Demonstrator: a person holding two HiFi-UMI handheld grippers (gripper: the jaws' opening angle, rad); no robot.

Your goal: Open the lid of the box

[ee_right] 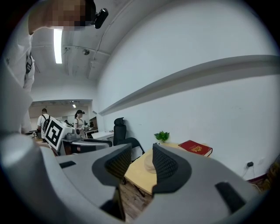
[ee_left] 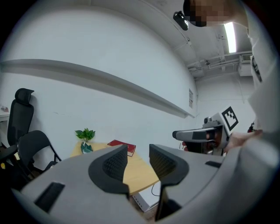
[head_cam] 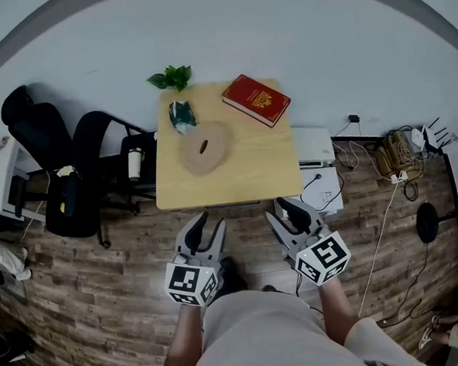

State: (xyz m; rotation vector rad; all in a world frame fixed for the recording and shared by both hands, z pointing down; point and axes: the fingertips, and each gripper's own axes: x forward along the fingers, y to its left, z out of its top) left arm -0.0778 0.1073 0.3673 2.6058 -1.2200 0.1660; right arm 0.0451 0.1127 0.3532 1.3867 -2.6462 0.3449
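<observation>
no legible text in any view. red book (head_cam: 256,99) cover has a gold emblem and print, too small to read. wall plate (ee_left: 191,98) also unreadable.

Near half of the table (head_cam: 237,184) lies bare, open from the near edge. A round box (head_cam: 204,148) sits left of centre. A red book (head_cam: 256,99) fills the far right corner; plant (head_cam: 172,78) and green packet (head_cam: 182,116) the far left. Two black chairs (head_cam: 75,178) crowd the table's left side.

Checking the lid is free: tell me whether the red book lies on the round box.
No, the red book lies on the bare table, apart from the round box.
</observation>
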